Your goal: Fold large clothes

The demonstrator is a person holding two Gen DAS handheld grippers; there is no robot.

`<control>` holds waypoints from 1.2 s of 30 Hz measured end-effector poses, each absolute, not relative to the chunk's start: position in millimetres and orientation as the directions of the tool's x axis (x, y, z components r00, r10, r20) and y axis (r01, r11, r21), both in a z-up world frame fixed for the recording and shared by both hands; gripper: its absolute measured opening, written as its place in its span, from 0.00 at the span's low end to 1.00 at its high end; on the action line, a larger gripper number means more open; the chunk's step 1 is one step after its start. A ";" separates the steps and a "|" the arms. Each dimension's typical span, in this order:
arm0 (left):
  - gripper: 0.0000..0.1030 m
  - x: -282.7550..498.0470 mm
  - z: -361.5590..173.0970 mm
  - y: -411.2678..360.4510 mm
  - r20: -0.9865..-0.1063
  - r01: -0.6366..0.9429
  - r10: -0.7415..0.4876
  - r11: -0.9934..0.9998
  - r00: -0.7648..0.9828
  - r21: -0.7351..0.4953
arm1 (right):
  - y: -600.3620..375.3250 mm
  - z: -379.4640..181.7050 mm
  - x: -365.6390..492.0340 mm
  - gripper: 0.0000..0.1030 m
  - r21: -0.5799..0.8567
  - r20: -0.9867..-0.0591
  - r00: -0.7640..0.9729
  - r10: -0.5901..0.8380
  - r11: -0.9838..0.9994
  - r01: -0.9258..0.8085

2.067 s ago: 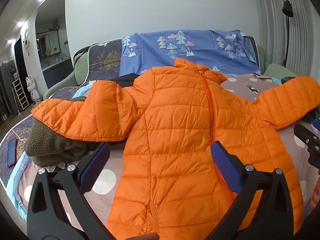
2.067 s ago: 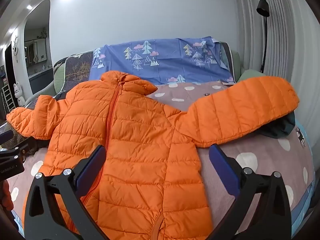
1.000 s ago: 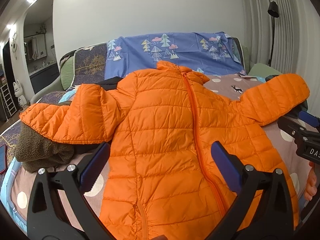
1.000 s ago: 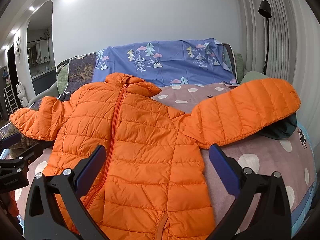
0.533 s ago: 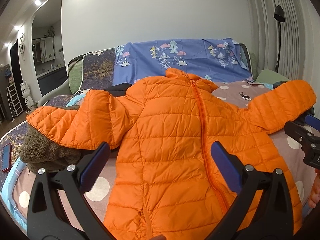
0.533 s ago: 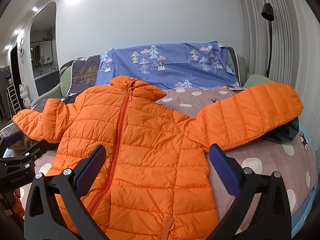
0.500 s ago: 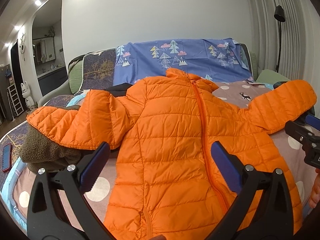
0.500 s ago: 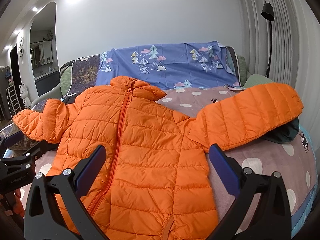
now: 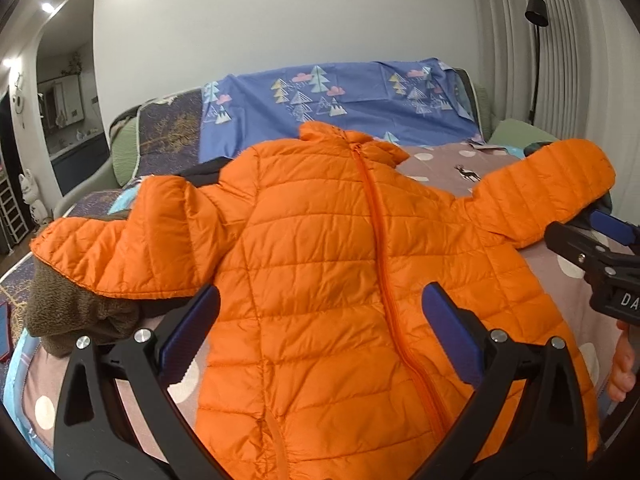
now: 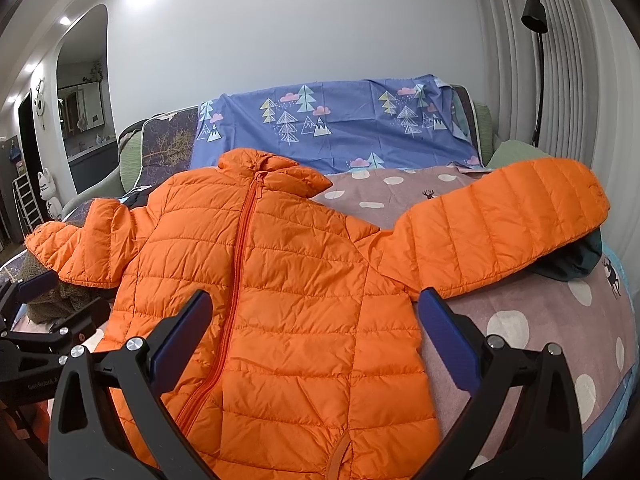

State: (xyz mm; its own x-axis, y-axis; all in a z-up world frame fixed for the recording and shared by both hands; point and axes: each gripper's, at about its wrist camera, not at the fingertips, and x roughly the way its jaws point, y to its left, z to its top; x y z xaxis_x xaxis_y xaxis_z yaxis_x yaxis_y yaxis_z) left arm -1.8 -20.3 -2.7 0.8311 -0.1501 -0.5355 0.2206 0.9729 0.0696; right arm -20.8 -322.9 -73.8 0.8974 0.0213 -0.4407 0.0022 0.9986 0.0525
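An orange quilted puffer jacket (image 9: 332,264) lies face up and zipped on the bed, sleeves spread to both sides; it also shows in the right wrist view (image 10: 280,280). My left gripper (image 9: 320,332) is open and empty, hovering above the jacket's lower left front. My right gripper (image 10: 316,332) is open and empty above the lower right front. The left sleeve (image 9: 120,248) rests on a brown fleece garment (image 9: 76,312). The right sleeve (image 10: 500,224) lies over a dark green garment (image 10: 576,260).
The bed has a brown dotted cover (image 10: 552,312) and a blue tree-print sheet (image 10: 340,132) over the headboard. A black floor lamp (image 10: 536,20) stands by the curtain at the right. A doorway opens at far left.
Both grippers have shifted slightly over the jacket and stay open. The jacket has not moved.
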 end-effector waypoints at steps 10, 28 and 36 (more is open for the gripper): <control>0.98 -3.7 -3.1 -25.2 -0.511 0.178 -0.089 0.976 0.855 0.128 | -327.5 -75.8 -19.4 0.99 0.063 -0.440 0.898 0.021 0.998 0.007; 0.98 -1.2 -2.5 -28.1 -0.528 0.218 -0.129 0.970 0.839 0.109 | -329.7 -75.1 -18.7 0.99 0.073 -0.439 0.898 0.030 0.997 0.002; 0.98 -2.6 -2.0 -36.0 -0.550 0.248 -0.143 0.961 0.823 0.121 | -329.8 -75.3 -18.6 0.99 0.077 -0.440 0.898 0.033 0.997 0.001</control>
State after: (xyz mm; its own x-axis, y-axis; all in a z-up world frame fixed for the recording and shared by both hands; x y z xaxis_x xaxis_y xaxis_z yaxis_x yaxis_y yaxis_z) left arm -2.6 -36.0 -2.0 0.8228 -0.1433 -0.5500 0.2483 0.9611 0.1210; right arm -18.6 -329.8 -75.3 0.8976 0.0331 -0.4396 0.0010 0.9970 0.0772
